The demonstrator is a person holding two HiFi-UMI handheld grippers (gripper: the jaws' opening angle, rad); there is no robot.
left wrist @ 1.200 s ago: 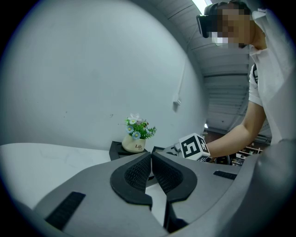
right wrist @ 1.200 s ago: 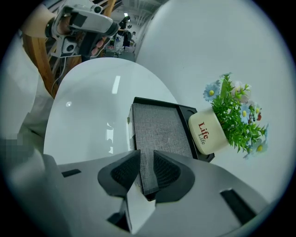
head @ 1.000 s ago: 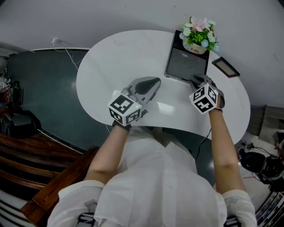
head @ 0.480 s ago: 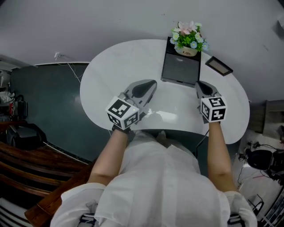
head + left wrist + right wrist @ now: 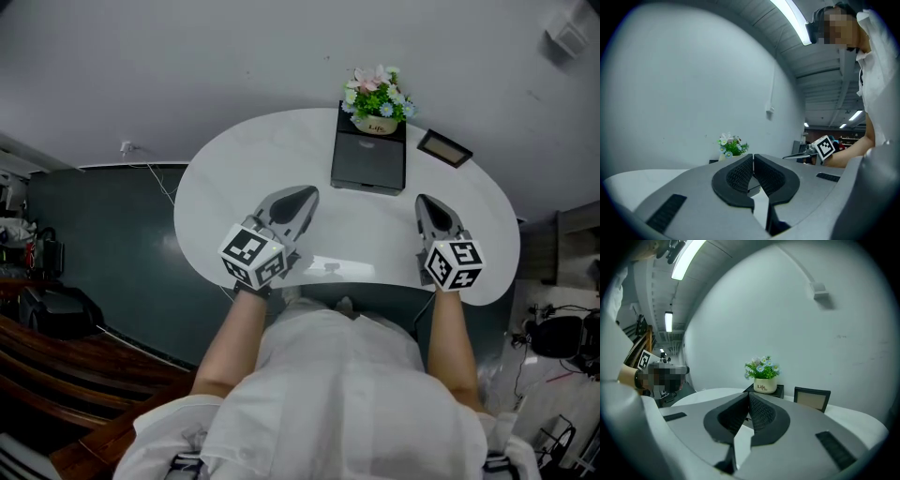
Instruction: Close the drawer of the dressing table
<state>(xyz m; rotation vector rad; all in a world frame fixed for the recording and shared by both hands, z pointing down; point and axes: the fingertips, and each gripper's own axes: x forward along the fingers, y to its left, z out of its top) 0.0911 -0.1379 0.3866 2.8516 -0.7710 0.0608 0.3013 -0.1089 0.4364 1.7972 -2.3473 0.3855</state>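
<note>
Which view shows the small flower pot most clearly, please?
The right gripper view: the flower pot stands close, side-on, unobstructed. The head view shows it small from above; the left gripper view, tiny and distant.

We see a white dressing table w/ a kidney-shaped top, its back edge vs. the grey wall. Two things sit directly on it, both at the rear. A dark drawer box is approx. mid-rear. A small dark frame w/ a pale panel stands just right of it, apart from the box.
</note>
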